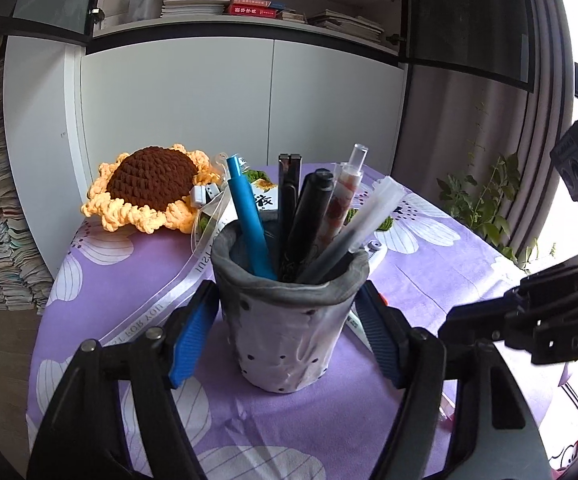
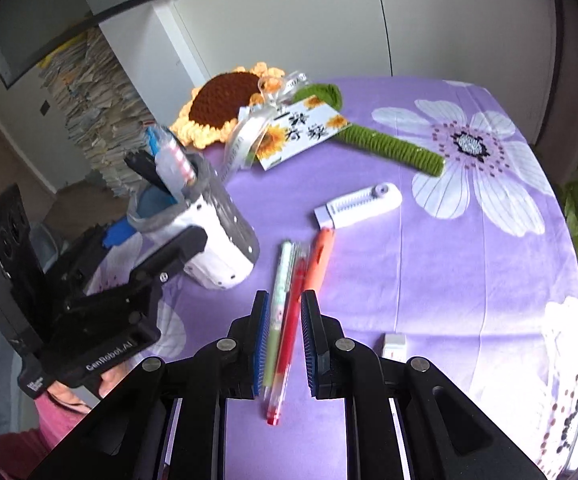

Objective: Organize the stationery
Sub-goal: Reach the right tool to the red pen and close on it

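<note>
Mid-task: left tool point(image 1: 287, 312) stood open around pen cup point(image 1: 289, 320), gripping nothing. Right tool point(image 2: 285, 344) stood open astride red pen point(image 2: 287, 344) and green pen point(image 2: 277, 308) on counter point(image 2: 449, 280), empty. Closing on one pen alone judged next.

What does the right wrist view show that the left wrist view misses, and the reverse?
Right wrist only: the right gripper open over a red pen and a green pen lying on the cloth, plus an orange pen, an eraser and the sunflower's green stem.

Left wrist only: bookshelves and the left gripper's blue pads flanking the holder.

Both: the pen holder with pens, the crocheted sunflower and the purple floral cloth.
</note>
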Available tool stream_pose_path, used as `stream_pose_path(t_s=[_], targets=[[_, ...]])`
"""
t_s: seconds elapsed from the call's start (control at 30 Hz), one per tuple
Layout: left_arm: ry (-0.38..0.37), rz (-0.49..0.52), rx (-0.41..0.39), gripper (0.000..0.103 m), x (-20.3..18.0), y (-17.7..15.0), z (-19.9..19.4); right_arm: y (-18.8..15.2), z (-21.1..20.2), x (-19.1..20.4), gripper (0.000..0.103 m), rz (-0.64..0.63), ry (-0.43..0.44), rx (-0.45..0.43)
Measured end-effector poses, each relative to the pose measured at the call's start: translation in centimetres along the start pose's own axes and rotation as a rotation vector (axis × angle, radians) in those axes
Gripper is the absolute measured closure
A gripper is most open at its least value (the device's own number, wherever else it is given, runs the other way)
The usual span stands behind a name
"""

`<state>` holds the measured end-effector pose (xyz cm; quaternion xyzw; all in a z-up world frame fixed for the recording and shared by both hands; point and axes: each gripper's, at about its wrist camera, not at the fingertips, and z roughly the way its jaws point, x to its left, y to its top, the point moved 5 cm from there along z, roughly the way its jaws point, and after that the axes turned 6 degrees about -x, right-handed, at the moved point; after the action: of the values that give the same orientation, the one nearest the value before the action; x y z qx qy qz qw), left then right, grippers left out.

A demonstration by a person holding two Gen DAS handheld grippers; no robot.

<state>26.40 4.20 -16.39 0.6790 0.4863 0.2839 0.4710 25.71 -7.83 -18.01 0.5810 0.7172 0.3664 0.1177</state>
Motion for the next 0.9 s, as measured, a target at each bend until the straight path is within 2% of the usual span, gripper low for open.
stream_pose_path(t_s=[0.13, 0.37, 0.6, 0.77, 0.9], targets=[[0.0, 0.001, 0.0, 0.033, 0.0, 0.0, 0.0, -1.9, 1.2, 0.7, 0.088, -0.041, -0.008, 0.067], [0.0, 0.001, 0.0, 0.033, 0.0, 0.0, 0.0, -2.8, 2.9, 0.4, 0.088, -0.047, -0.045, 0.113], [0.001, 0.001, 0.0, 0.033, 0.0, 0.0, 0.0, -2.7, 3.5, 0.6, 0.088, -0.051, -0.034, 0.126], [0.0, -0.002, 0.008, 0.032, 0.2, -0.1, 0.1, -2.6, 2.9, -0.4, 0.088, -0.087, -0.122, 0.144], [0.0, -0.001, 0.009, 0.032, 0.1, -0.1, 0.1, -2.6, 2.6, -1.4, 0.088, -0.039, -0.096, 0.158]])
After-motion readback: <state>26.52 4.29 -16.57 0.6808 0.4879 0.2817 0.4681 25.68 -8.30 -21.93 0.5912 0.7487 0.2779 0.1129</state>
